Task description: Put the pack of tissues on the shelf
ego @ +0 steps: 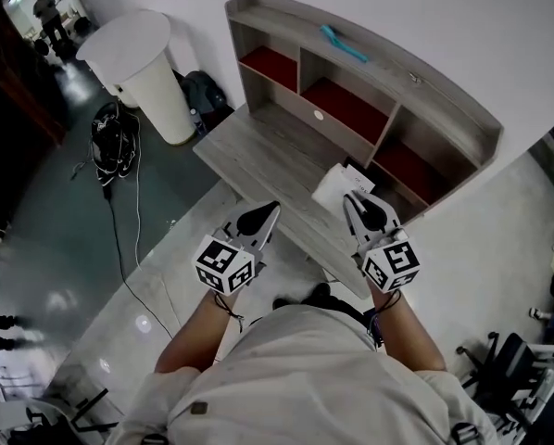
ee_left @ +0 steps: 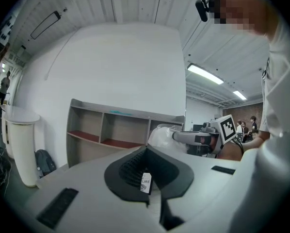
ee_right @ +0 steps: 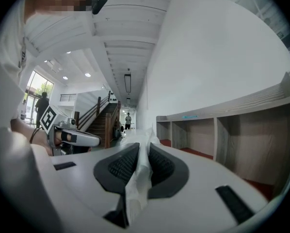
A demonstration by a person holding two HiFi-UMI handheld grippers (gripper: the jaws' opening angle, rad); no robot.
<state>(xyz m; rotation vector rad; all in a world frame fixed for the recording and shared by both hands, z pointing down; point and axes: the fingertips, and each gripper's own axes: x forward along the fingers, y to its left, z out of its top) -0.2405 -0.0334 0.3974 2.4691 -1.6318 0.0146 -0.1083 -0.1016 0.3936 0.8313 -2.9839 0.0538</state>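
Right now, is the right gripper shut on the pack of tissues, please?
Shut on it. The right gripper pinches the white wrapper of the pack of tissues between its jaws, with no gap on either side.

Light short-sleeved shirt (ego: 305, 369), dark wrist cords (ego: 229, 311) — left gripper (ego: 270, 209) and right gripper (ego: 353, 199) grey-white (black-and-white marker cubes (ego: 225, 263)).

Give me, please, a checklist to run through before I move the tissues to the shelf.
1. Right gripper shut on the tissues: ok, the wrap is pinched between its jaws.
2. Left gripper off the pack: ok, its jaws are together, apart from it.
3. Shelf has a free bay: ok, the middle bay shows nothing in it.
4. Top ledge free: not ok, a teal thing lies there.
5. Pack lifted off the desk: cannot tell.
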